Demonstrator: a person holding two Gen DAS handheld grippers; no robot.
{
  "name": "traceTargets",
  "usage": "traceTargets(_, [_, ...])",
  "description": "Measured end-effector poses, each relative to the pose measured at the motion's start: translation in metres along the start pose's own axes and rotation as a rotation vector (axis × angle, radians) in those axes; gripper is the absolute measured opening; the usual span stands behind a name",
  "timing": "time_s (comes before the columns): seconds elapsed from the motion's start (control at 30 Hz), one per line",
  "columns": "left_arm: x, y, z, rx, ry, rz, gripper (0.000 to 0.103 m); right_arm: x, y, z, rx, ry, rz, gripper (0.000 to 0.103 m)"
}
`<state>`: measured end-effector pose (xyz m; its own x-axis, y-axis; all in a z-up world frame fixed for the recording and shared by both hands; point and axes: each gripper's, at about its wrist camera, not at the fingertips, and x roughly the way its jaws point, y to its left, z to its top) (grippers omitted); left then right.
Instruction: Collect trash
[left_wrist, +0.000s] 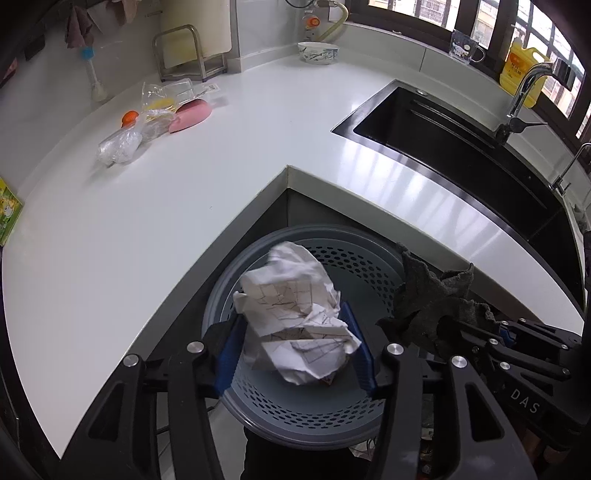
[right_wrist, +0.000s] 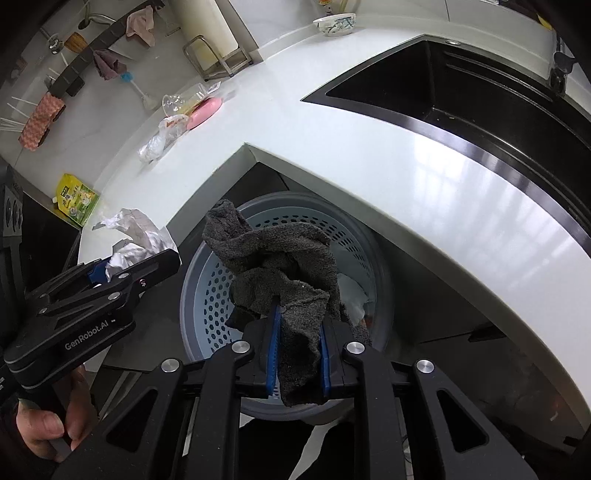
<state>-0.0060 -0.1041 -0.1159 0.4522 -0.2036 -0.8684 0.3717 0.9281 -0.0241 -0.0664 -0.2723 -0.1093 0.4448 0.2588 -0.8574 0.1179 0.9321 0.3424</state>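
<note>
The left gripper's (left_wrist: 295, 343) jaws stand spread on either side of a crumpled ball of white paper (left_wrist: 295, 317); the ball sits between the blue pads (left_wrist: 227, 358), and whether they press on it cannot be told from the wrist view. The right gripper's (right_wrist: 298, 350) jaws are nearly together, pinching a dark grey rag (right_wrist: 280, 258) that bunches up above the pads and hangs a short tail below them.

Both grippers hang over a round grey-blue perforated bin (left_wrist: 354, 266) that stands on the floor in the inner corner of an L-shaped white counter (left_wrist: 166, 192). In the right wrist view something white already lies inside the bin. A hand (right_wrist: 48, 421) holds the left gripper's handle at the lower left of that view.

On the counter, well away from the bin, lie clear plastic wrappers (left_wrist: 118, 146), a pink sponge (left_wrist: 190, 114), a small orange fruit (left_wrist: 129, 118) and a green packet (right_wrist: 77, 199). A black sink (left_wrist: 443, 140) with a chrome tap (left_wrist: 524, 88) is set in the counter's right-hand arm, and a patterned bowl (left_wrist: 317, 51) rests by the back wall.
</note>
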Motion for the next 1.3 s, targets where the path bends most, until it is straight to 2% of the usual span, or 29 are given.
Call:
traceTargets(0.03, [-0.001, 0.001, 0.0, -0.005, -0.003, 0.008, 0.064, 0.002, -0.001, 0.001, -0.001, 0.003, 0.005, 0.018])
traceTargets(0.1, [-0.003, 0.005, -0.002, -0.019, -0.009, 0.023, 0.069, 0.005, -0.001, 0.003, -0.004, 0.012, 0.015, 0.023])
traceTargets(0.13, [-0.005, 0.007, -0.002, -0.025, -0.011, 0.03, 0.07, 0.006, -0.001, 0.004, -0.005, 0.01, 0.011, 0.033])
traceTargets(0.2, [-0.008, 0.011, -0.003, -0.035, -0.012, 0.047, 0.07, 0.004, -0.001, 0.005, -0.003, -0.002, 0.018, 0.041])
traceTargets(0.27, [-0.011, 0.016, -0.004, -0.048, -0.011, 0.06, 0.07, 0.002, -0.001, 0.006, -0.008, -0.012, 0.009, 0.044])
traceTargets(0.47, [-0.031, 0.027, -0.006, -0.081, -0.025, 0.077, 0.073, -0.009, 0.003, 0.007, -0.019, -0.014, 0.028, 0.044])
traceTargets(0.73, [-0.063, 0.03, -0.005, -0.122, -0.054, 0.063, 0.076, -0.031, 0.009, 0.0, -0.045, -0.015, 0.035, 0.046])
traceTargets(0.87, [-0.078, 0.029, -0.002, -0.128, -0.083, 0.068, 0.081, -0.045, 0.011, 0.0, -0.057, -0.037, 0.044, 0.049])
traceTargets(1.07, [-0.096, 0.03, 0.002, -0.129, -0.124, 0.073, 0.084, -0.06, 0.018, 0.008, -0.079, -0.077, 0.054, 0.053])
traceTargets(1.3, [-0.11, 0.05, 0.009, -0.151, -0.148, 0.102, 0.088, -0.061, 0.033, 0.026, -0.09, -0.105, 0.073, 0.055])
